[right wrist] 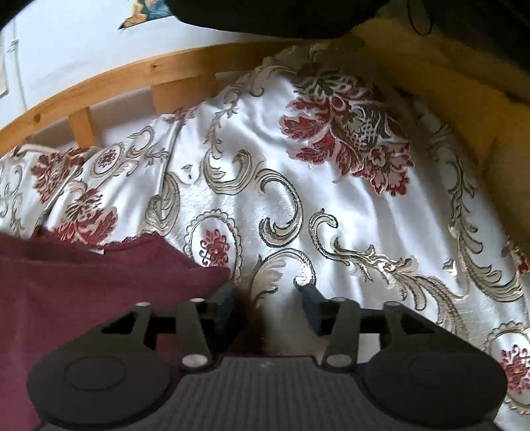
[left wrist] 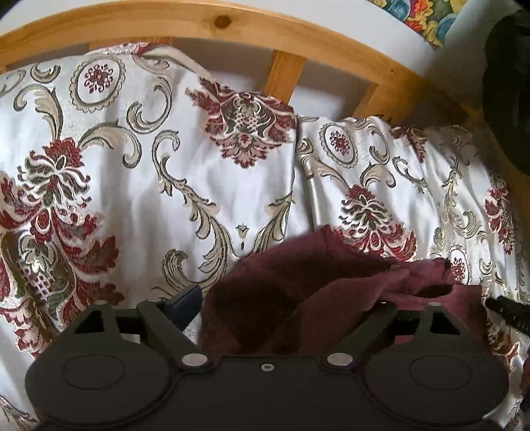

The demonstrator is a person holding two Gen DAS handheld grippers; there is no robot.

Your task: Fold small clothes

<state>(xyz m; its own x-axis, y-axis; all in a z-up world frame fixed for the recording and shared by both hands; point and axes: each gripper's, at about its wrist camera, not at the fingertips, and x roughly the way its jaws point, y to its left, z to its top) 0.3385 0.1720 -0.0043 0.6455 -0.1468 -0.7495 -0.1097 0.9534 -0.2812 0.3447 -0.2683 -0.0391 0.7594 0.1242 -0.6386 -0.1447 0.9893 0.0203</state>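
1. A white bedspread [left wrist: 142,199] with red flowers and grey-gold scrolls is seen filling most of both views; it is spread over the bed and rumpled into soft folds.

2. A pale wooden bed frame [left wrist: 251,30] with short upright slats is seen behind the bedspread, curving across the top of the left wrist view and the upper left of the right wrist view, with a white wall behind it.

3. A yellow cloth [right wrist: 440,86] is seen at the upper right of the right wrist view, lying against the edge of the bedspread.

4. The maroon garment [left wrist: 308,288] — the small piece of clothing to be folded — is laid on the bedspread. In the left wrist view it is bunched up directly ahead of the gripper, with an opening shown toward its right side; in the right wrist view it fills the lower left.

5. The left gripper [left wrist: 281,305] is held low over the garment. Its left finger is seen beside the cloth's left edge, while the right finger is hidden by the fabric, so it cannot be told whether the jaws are apart or closed.

6. The right gripper [right wrist: 266,301] is held with its fingers apart — bare bedspread is seen between them. Its left finger is touching the garment's right edge; nothing is clamped.
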